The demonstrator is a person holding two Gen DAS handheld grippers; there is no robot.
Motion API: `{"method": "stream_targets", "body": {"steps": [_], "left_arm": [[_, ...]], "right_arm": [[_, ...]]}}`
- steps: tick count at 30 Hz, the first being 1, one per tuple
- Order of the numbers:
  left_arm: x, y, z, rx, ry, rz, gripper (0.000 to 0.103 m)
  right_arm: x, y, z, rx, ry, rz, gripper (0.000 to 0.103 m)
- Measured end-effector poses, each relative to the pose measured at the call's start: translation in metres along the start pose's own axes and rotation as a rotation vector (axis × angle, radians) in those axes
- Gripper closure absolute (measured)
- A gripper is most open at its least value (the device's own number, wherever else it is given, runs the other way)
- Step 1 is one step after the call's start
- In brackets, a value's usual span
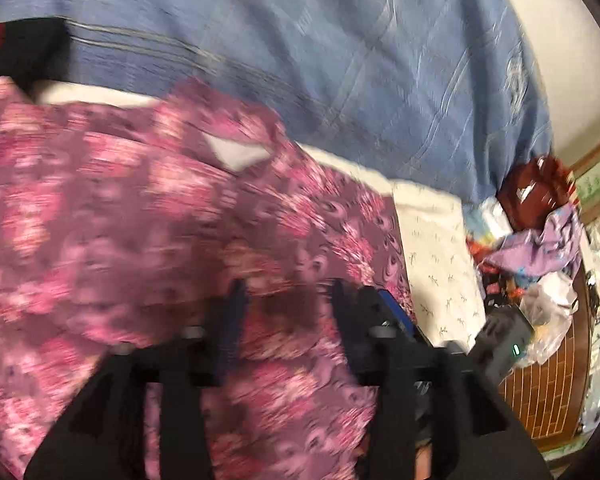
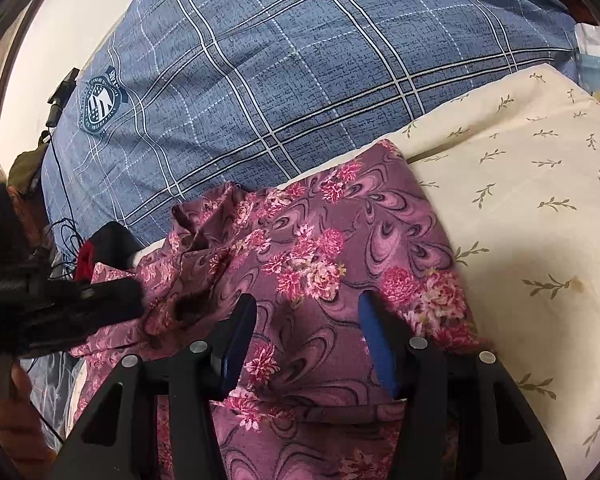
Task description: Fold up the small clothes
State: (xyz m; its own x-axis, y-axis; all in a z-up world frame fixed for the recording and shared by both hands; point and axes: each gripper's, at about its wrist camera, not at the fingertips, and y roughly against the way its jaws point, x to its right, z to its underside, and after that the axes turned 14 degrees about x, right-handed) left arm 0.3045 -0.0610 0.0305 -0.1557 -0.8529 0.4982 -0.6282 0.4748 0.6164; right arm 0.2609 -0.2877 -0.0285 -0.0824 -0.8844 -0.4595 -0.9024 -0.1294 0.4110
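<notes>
Tools: right tool (image 2: 306,316) and left tool (image 1: 288,300) spread apart over floral garment (image 2: 320,240).

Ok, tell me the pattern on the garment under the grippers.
Pink flowers and swirls on mauve garment; clearest in the right wrist view.

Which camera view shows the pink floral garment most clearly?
The right wrist view: the floral garment is sharp there, its flower print easy to read. In the left wrist view it fills more of the frame but is smeared by motion blur.
</notes>
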Motion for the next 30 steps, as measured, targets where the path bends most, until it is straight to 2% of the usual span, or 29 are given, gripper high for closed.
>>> {"method": "stream_targets", "body": {"steps": [1, 3, 4, 6, 8, 9, 12, 14, 15, 16, 17, 19, 21, 22, 25, 28, 30], "left_arm": [[-0.019, 0.022, -0.003, 0.056, 0.025, -0.013, 0.042], [-0.049, 0.047, -0.008, 0.123, 0.063, -0.039, 0.042], [-0.067, 0.06, -0.01, 0.161, 0.092, -0.067, 0.042], [-0.093, 0.076, -0.012, 0.216, 0.138, -0.099, 0.042], [-0.116, 0.088, -0.013, 0.256, 0.197, -0.096, 0.042], [-0.123, 0.091, -0.012, 0.271, 0.216, -0.091, 0.042], [-0.137, 0.09, -0.008, 0.281, 0.24, -0.087, 0.042], [-0.143, 0.086, -0.008, 0.269, 0.254, -0.087, 0.042], [-0.145, 0.086, -0.007, 0.267, 0.262, -0.097, 0.042], [-0.147, 0.083, -0.006, 0.263, 0.269, -0.101, 0.042], [-0.15, 0.083, -0.005, 0.258, 0.277, -0.098, 0.042], [-0.155, 0.082, -0.003, 0.246, 0.304, -0.099, 0.041], [-0.157, 0.079, -0.002, 0.229, 0.316, -0.081, 0.034], [-0.159, 0.078, -0.002, 0.221, 0.323, -0.087, 0.033], [-0.157, 0.07, 0.001, 0.199, 0.325, -0.087, 0.033], [-0.153, 0.059, 0.003, 0.173, 0.309, -0.089, 0.025], [-0.153, 0.049, 0.003, 0.167, 0.284, -0.118, 0.025]], "right_arm": [[-0.001, 0.0, -0.001, -0.007, -0.001, 0.004, 0.048], [-0.012, -0.003, -0.005, -0.052, 0.03, 0.037, 0.046], [-0.02, -0.004, -0.008, -0.068, 0.043, 0.014, 0.045], [-0.045, -0.003, -0.007, -0.099, 0.062, -0.101, 0.045], [-0.069, -0.012, -0.001, -0.149, 0.105, -0.136, 0.03], [-0.077, -0.019, 0.002, -0.166, 0.11, -0.126, 0.028], [-0.089, -0.049, 0.012, -0.236, 0.059, -0.102, 0.028], [-0.095, -0.062, 0.013, -0.222, 0.041, -0.074, 0.033], [-0.099, -0.065, 0.012, -0.215, 0.042, -0.089, 0.07], [-0.101, -0.067, 0.007, -0.221, 0.038, -0.093, 0.095], [-0.099, -0.062, 0.001, -0.194, 0.006, -0.114, 0.097], [-0.088, -0.038, -0.02, -0.086, -0.056, -0.164, 0.097], [-0.064, -0.013, -0.041, 0.024, -0.073, -0.125, 0.097], [-0.052, -0.008, -0.046, 0.046, -0.08, -0.095, 0.097], [0.006, -0.002, -0.053, 0.044, -0.15, 0.049, 0.097], [0.033, -0.001, -0.047, 0.017, -0.185, 0.092, 0.1], [0.039, -0.003, -0.043, 0.006, -0.197, 0.089, 0.1]]}}
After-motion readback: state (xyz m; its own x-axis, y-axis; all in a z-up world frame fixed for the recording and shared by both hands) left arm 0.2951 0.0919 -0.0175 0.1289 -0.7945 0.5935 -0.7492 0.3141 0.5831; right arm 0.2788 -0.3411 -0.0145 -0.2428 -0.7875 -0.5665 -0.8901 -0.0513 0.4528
